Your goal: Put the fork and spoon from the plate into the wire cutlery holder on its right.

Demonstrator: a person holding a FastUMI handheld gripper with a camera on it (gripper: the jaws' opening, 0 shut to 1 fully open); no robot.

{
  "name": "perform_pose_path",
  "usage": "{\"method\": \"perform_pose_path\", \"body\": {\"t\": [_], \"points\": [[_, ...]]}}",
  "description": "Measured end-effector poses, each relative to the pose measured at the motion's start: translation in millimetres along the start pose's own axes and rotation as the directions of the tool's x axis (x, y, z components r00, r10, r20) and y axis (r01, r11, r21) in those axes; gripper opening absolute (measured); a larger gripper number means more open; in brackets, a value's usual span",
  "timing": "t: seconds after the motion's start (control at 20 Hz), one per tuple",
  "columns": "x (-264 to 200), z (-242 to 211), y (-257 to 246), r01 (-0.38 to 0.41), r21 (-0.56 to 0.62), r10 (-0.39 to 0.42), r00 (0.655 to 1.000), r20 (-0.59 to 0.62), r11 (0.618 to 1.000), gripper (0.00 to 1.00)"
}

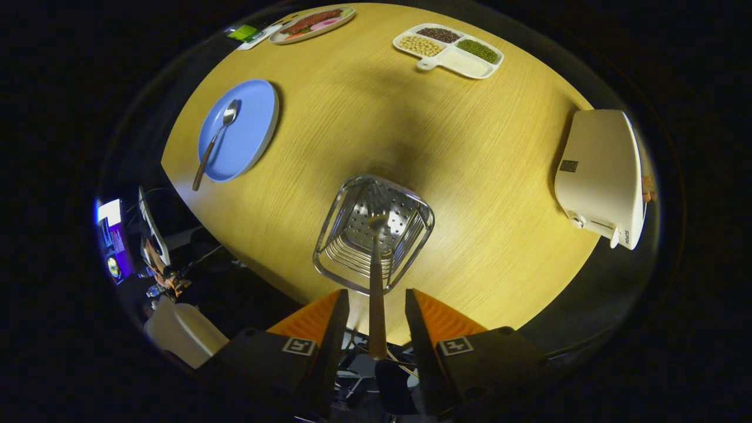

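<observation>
Claw [376, 320] spread, fork [376, 294] standing free between its fingers in the wire holder [335, 235] — spoon [214, 141] on the plate [252, 126].

This looks like a staged dining set inside a recording booth, not a lived-in home. A round, pale wooden bench [364, 129] carries tableware laid out like props: a blue plate [247, 132] with a spoon [214, 141] on the left, a wire cutlery holder [352, 258] on the near side, a white divided tray [470, 61] of dried beans at the far side, a long dish [311, 24] of food beside it, and a white kitchen appliance [599, 170] at the right. Darkness surrounds the bench, and a lit screen [111, 235] with equipment stands off to the near left.
</observation>
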State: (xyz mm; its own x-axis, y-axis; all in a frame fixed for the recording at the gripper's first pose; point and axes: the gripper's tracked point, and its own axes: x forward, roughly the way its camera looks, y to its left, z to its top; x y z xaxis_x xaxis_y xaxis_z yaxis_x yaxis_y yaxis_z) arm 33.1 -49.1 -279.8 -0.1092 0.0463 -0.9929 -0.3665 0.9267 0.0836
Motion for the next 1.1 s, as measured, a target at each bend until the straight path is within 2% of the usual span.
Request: {"method": "perform_pose_path", "body": {"t": [0.05,0.1,0.15,0.2,0.35,0.55,0.65,0.75,0.85,0.95,1.1], "points": [[-6.3,2.2,1.1,-0.011,0.014,0.011,1.000,0.025,1.000,0.83],[-13.8,4.4,1.6,-0.013,0.023,0.012,0.999,0.050,1.000,0.94],[-20.5,4.4,2.6,-0.012,0.028,0.010,0.997,0.078,1.000,1.00],[-26.6,6.3,4.0,-0.011,0.033,0.008,0.994,0.104,0.999,0.97],[-49.7,3.8,16.6,-0.025,0.042,0.017,0.983,0.183,0.999,0.97],[-78.0,-0.2,40.7,-0.041,0.044,0.027,0.959,0.281,0.998,1.00],[-91.7,7.1,58.3,-0.067,0.066,0.040,0.934,0.354,0.996,1.00],[-105.2,17.9,81.3,-0.132,0.097,0.077,0.896,0.436,0.987,1.00],[-115.1,27.1,95.8,-0.144,0.098,0.078,0.867,0.492,0.985,1.00],[-114.9,34.9,113.1,-0.153,0.096,0.082,0.851,0.519,0.984,1.00],[-102.9,50.8,152.8,-0.228,0.103,0.141,0.838,0.527,0.968,1.00]]}}
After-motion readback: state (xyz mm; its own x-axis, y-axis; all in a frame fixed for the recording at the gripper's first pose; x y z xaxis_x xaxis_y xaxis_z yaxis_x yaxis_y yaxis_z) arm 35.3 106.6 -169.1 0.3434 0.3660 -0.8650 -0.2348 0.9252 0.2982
